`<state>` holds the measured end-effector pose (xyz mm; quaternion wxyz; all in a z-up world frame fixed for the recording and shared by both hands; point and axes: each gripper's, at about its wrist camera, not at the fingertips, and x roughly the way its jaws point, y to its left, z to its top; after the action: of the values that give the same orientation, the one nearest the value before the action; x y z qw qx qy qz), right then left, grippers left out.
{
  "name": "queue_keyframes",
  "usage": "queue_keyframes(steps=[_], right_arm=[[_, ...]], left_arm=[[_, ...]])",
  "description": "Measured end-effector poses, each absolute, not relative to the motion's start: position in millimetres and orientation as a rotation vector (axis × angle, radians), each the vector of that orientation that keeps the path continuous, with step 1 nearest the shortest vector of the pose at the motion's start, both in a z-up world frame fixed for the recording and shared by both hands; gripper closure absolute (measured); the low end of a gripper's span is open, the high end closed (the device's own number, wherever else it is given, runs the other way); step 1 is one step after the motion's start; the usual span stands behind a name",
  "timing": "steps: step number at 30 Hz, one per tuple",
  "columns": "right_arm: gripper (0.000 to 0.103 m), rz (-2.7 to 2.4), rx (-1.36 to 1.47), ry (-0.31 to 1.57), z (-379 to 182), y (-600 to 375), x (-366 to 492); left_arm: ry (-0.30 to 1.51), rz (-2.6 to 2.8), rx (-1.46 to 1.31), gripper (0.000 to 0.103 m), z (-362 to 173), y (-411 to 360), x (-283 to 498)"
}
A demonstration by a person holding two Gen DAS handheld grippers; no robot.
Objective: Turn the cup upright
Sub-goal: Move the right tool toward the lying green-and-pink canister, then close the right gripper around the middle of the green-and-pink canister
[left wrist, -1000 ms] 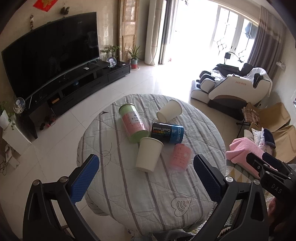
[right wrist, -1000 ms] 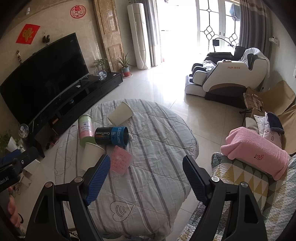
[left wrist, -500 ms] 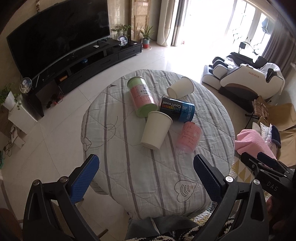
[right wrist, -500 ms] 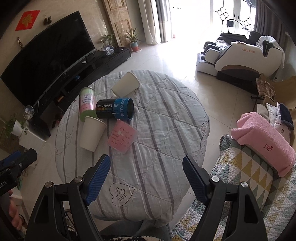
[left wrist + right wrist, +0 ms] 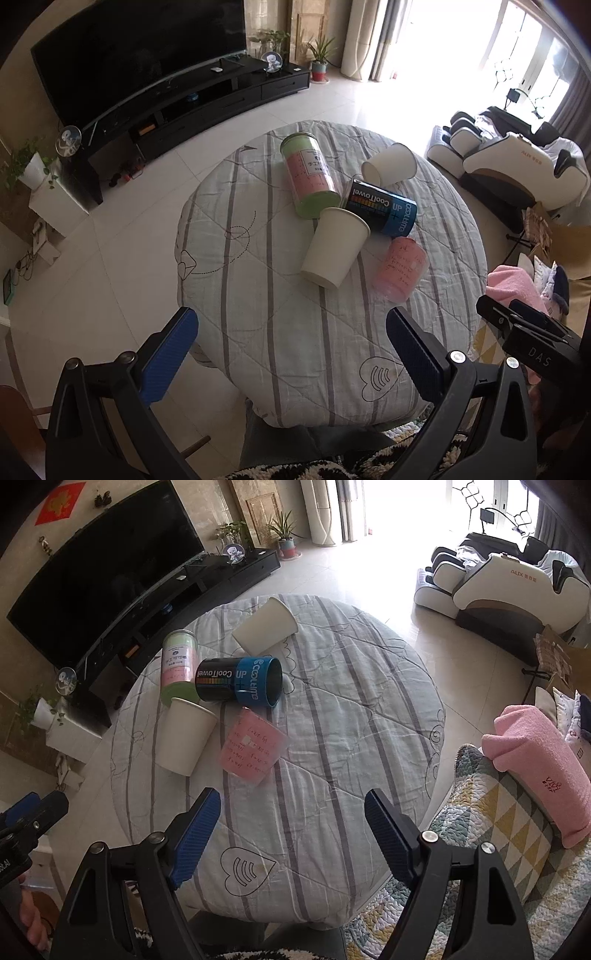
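1. The left gripper (image 5: 291, 339) is hovering over the near edge of the round table (image 5: 258, 332), its blue-padded jaws spread wide with nothing between them.
2. The right gripper (image 5: 291, 823) is likewise hanging over the near part of the table (image 5: 351, 738), jaws gaping wide and holding nothing.
3. A white paper cup (image 5: 334, 246) is lying on its side near the middle of the table, its mouth touching the blue-and-black can (image 5: 380, 207); in the right wrist view this cup (image 5: 186, 734) is lying left of the pink cup.
4. The blue-and-black can (image 5: 238, 681), marked "CoolTowel", is lying on its side at the table's centre.
5. A translucent pink cup (image 5: 400, 268) is lying on its side just on the near side of the can, beside the white paper cup; it is showing as (image 5: 253, 746) from the right.
6. A green-and-pink canister (image 5: 308, 173) is lying on its side on the far side of the white cup, touching the can.
7. A second white paper cup (image 5: 389, 164) is lying tipped over beyond the can, towards the table's far edge.
8. Both grippers are sitting well apart from all the cups.
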<state>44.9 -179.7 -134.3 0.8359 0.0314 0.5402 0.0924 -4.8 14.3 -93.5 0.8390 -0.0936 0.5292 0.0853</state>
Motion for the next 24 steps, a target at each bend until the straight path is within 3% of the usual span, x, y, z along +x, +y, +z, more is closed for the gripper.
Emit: queue_keyframes(steps=[12, 24], right_arm=[[0.021, 0.127, 0.017, 1.187, -141.2, -101.4, 84.5], [0.022, 0.142, -0.123, 1.191, -148.0, 18.2, 184.0]], left_arm=[[1.166, 0.108, -0.249, 0.0, -116.0, 105.7, 45.6], [1.195, 0.07, -0.287, 0.0, -133.4, 196.8, 117.2]])
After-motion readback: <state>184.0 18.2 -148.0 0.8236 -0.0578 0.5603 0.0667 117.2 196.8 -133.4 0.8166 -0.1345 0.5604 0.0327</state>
